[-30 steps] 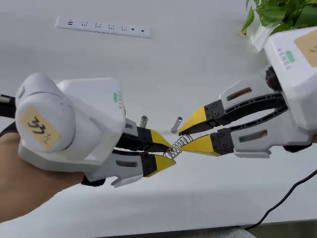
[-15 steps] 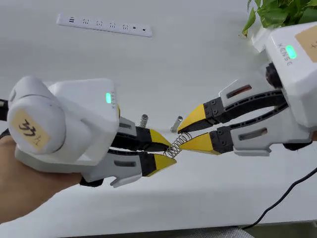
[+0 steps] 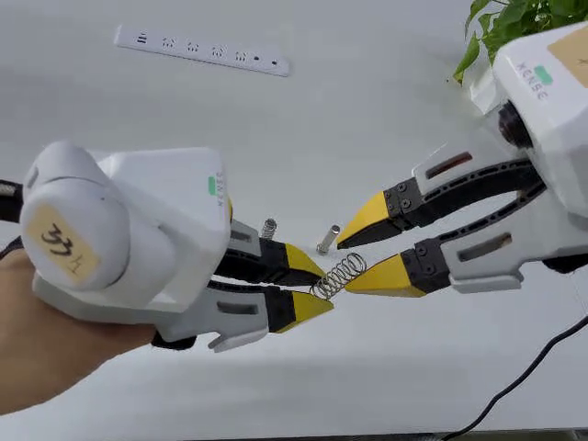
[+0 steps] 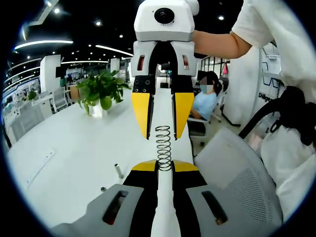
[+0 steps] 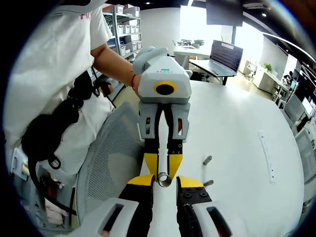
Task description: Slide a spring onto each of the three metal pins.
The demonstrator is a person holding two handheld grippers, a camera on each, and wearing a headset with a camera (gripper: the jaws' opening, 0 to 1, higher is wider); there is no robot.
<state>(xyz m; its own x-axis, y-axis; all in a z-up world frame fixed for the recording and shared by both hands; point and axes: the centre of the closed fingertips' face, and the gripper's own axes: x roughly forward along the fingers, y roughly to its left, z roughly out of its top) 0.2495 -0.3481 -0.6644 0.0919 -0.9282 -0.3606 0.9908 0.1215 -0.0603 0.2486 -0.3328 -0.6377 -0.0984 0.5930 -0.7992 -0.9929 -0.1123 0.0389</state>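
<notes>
1. Nearest in the head view, a person's hand (image 3: 41,367) holds the white housing of the left gripper (image 3: 326,288), which has black jaws tipped yellow and reaches in from the lower left.
2. The left gripper's jaws are clenched on one end of a small bare-metal coil spring (image 3: 338,276). In the left gripper view the coil spring (image 4: 164,147) stands straight out from between that gripper's own yellow tips.
3. The coil spring is held in the air above the white tabletop (image 3: 367,138), roughly in line between the two grippers and clear of everything on the table.
4. The right gripper (image 3: 344,267), of the same white, black and yellow build, comes in from the right, tip to tip with the left one.
   - Its jaws are released, with a clear gap between the yellow tips, and the free end of the coil spring sits inside that gap.
   - The right gripper view shows the coil end-on, as a ring between its own parted tips.
5. Just beyond the tips, a short smooth silver metal pin (image 3: 328,239) stands bare on the tabletop and appears tilted in this view. Near it to the left is a second pin (image 3: 268,228), upright and ribbed as if a coil is wound around it.
6. At lower right, a thin black cable (image 3: 514,386) runs over the table edge.
7. On the far side, a long white power strip (image 3: 202,50) lies flat at upper left. A green leafy plant (image 3: 514,18) is at upper right, behind the right gripper's housing.
</notes>
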